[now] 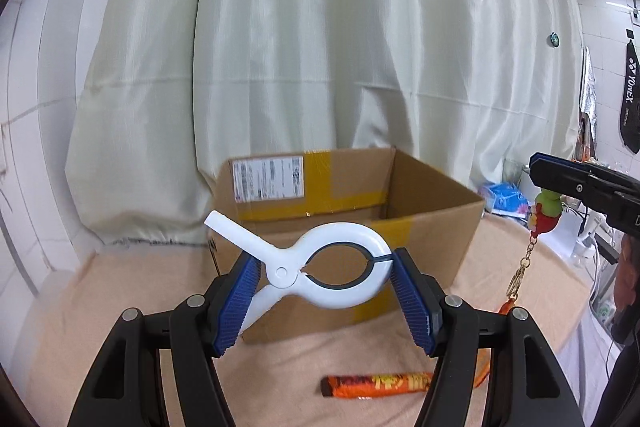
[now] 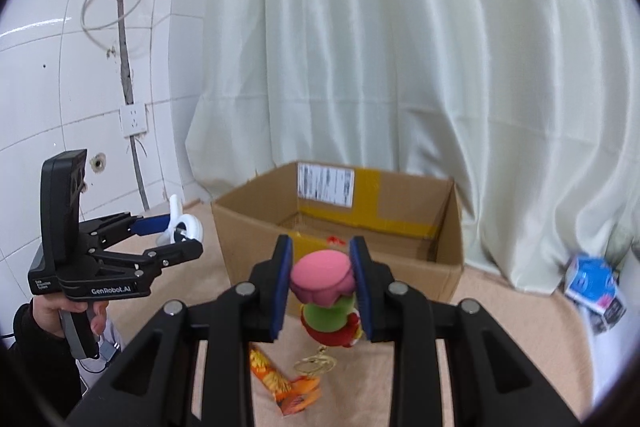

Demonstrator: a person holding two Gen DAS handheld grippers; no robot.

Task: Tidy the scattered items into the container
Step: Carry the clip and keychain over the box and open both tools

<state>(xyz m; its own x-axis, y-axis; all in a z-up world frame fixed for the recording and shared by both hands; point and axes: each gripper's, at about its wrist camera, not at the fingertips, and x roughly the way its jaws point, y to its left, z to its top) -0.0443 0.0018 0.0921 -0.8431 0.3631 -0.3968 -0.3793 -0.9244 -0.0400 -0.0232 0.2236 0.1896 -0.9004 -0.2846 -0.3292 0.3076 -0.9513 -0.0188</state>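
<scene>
My left gripper [image 1: 324, 281] is shut on a large white plastic clamp [image 1: 320, 267], held above the table in front of the open cardboard box [image 1: 432, 227]. The same left gripper [image 2: 188, 231] and white clamp [image 2: 182, 223] show at the left of the right wrist view, in a person's hand. My right gripper [image 2: 322, 287] is shut on a plush keychain toy [image 2: 326, 291] with a pink top, green middle and red base; its gold chain [image 2: 316, 363] hangs below. In the left wrist view the right gripper [image 1: 560, 179] holds that toy [image 1: 544, 215] beside the box.
An orange snack bar [image 1: 376, 385] lies on the beige tablecloth [image 1: 120, 307] near the front. The cardboard box [image 2: 336, 227] stands against a pale curtain [image 2: 400, 67]. A blue and white packet [image 2: 592, 283] lies at the right by the curtain. White tiled wall at left.
</scene>
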